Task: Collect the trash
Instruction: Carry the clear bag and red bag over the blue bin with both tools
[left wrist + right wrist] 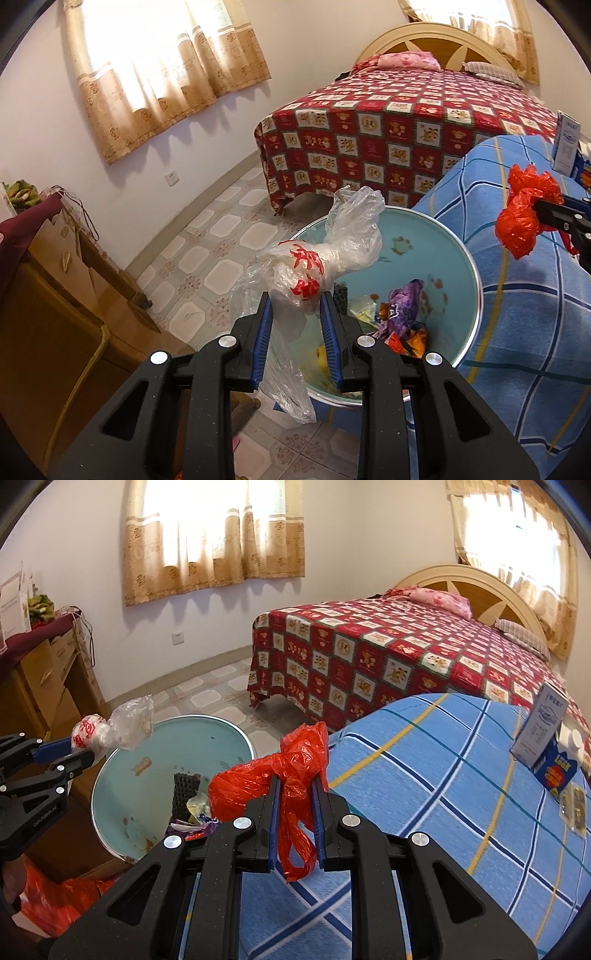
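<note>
Wrappers half hidden in the teal bin (pixel 458 258) were hard to identify, while the left gripper (pixel 296 299) clenched a clear bag (pixel 314 258) above it and the right gripper (pixel 294 786) clenched a red bag (pixel 291 764) beside it.

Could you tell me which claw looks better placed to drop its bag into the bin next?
Probably the left claw: its clear bag hangs over the bin. The right claw holds its red bag beside the rim, over the blue cloth.
</note>
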### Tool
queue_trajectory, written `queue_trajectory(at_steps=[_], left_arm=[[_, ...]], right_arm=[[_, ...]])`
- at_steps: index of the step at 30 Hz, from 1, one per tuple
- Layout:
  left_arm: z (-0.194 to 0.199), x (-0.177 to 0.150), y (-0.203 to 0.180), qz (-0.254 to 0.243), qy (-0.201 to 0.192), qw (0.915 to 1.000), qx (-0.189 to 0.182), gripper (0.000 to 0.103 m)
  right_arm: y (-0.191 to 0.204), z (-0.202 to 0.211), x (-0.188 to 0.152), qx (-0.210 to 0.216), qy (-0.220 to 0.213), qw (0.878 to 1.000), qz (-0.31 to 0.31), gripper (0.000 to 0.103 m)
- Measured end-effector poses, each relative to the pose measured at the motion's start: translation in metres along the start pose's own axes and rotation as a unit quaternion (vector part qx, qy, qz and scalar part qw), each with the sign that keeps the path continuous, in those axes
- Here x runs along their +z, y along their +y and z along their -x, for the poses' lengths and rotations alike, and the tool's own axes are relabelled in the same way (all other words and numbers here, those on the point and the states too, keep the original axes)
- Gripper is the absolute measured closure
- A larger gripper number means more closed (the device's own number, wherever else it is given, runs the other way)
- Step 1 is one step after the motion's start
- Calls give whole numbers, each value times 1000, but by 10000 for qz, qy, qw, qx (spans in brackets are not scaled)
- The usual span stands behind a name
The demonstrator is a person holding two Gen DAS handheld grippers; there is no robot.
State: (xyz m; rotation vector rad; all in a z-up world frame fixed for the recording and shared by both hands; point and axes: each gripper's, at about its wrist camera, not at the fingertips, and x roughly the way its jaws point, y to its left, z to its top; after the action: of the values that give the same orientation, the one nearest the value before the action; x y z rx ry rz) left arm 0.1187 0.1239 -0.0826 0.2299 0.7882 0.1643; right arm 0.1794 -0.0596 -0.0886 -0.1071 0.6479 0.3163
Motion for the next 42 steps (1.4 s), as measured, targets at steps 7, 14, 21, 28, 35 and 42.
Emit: queue_trajectory(at_steps=[7, 14, 21, 28, 35, 42], left_arm=[[-2, -3, 9, 61, 20, 10000, 49, 76], [-3, -5, 18, 112, 11, 9999, 79, 77], [-3, -5, 24, 167, 2, 9998, 110, 77], [-3, -4, 31, 228, -24, 9996, 182, 76], [-3, -3, 38, 289, -37, 9992, 263, 77], [-9, -3, 41, 316, 39, 9990, 329, 77]], right_arm=[[13, -6, 4, 73, 24, 9999, 126, 87], [23, -10, 7, 122, 40, 9997, 203, 87], [32, -13, 9, 161, 52, 9995, 283, 87], [36, -17, 10, 199, 65, 9992, 335, 87], [42, -19, 14, 232, 53, 9990, 390, 87], [48, -23, 18, 267, 54, 9986, 452, 87]])
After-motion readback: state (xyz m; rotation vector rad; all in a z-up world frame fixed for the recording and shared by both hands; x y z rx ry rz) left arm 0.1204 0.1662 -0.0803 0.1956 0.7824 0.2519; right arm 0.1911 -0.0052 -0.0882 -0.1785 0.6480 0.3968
